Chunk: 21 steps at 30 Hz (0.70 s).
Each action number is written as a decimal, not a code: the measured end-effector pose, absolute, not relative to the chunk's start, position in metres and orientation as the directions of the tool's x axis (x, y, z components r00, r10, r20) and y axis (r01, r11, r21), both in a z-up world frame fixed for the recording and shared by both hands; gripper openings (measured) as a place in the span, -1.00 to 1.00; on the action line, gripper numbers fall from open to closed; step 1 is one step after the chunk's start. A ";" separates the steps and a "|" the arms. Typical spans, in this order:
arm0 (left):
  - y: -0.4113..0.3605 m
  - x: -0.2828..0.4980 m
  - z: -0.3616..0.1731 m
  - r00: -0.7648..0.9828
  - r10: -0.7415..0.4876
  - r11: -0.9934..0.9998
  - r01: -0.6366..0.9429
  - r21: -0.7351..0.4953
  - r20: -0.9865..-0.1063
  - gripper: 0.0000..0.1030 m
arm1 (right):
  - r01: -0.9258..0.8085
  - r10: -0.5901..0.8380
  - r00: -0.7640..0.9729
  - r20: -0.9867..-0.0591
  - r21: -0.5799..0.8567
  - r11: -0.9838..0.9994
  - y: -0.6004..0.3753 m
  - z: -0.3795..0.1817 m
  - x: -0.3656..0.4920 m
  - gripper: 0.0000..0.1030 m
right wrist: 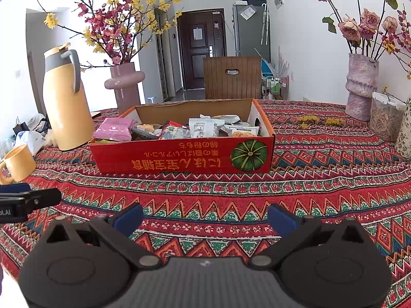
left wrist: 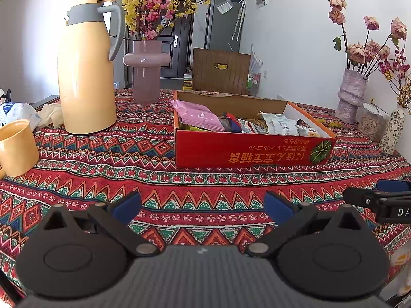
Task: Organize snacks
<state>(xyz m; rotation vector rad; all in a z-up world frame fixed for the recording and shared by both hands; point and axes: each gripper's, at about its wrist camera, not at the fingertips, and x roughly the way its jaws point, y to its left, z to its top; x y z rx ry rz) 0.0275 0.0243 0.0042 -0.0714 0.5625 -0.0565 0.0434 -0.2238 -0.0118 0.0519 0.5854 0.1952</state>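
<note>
Snacks (right wrist: 203, 128) lie in one open red box (right wrist: 179, 157) in the middle of the table (right wrist: 321, 179), on a red patterned cloth (left wrist: 179, 179). One pink packet (right wrist: 114, 129) leans at the box's left end, partly over the rim; beside it are a dark blue wrapper (left wrist: 232, 124) and several white packets (left wrist: 280, 125), perhaps six or seven pieces in all, though they overlap too much to count surely. The box's near wall bears upside-down yellow print and one green pumpkin picture (right wrist: 249, 155).

Left of the box stand one yellow jug (left wrist: 86, 77) with a grey handle, one yellow mug (left wrist: 16, 147) nearer the table's edge, and one pink vase (left wrist: 146, 74) holding pink and yellow blossom. Behind the jug lie crumpled white bags (left wrist: 20, 113). Right of the box stand one mottled pink vase (right wrist: 361, 87) of roses, one clear container (right wrist: 385, 118), and part of a flowered vase (left wrist: 393, 132); yellow petals (right wrist: 318, 121) lie scattered near them. One wooden chair (right wrist: 232, 78) stands past the far edge.

Both tools hover low over bare cloth, well short of the box. The left gripper (left wrist: 203, 206) has its blue fingers wide apart, holding nothing; the right gripper (right wrist: 205, 218) is likewise spread and empty. Each shows at the edge of the other's view. Nothing lies between them and the box.
</note>
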 end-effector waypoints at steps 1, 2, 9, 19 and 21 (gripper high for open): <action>0.024 0.028 0.004 0.844 -0.072 0.996 0.033 -0.083 -0.531 1.00 | -0.168 0.198 0.816 -0.544 0.104 0.980 -0.224 -0.012 0.043 1.00; 0.024 0.027 0.004 0.844 -0.072 0.996 0.033 -0.083 -0.531 1.00 | -0.168 0.198 0.816 -0.544 0.104 0.980 -0.224 -0.012 0.043 1.00; 0.024 0.027 0.003 0.845 -0.075 0.996 0.036 -0.083 -0.530 1.00 | -0.168 0.198 0.816 -0.543 0.104 0.980 -0.224 -0.012 0.044 1.00; 0.024 0.027 0.003 0.846 -0.078 0.996 0.041 -0.081 -0.528 1.00 | -0.170 0.200 0.814 -0.545 0.106 0.980 -0.225 -0.013 0.042 1.00; 0.025 0.028 0.003 0.845 -0.079 0.996 0.041 -0.082 -0.529 1.00 | -0.171 0.202 0.814 -0.545 0.107 0.979 -0.226 -0.014 0.043 1.00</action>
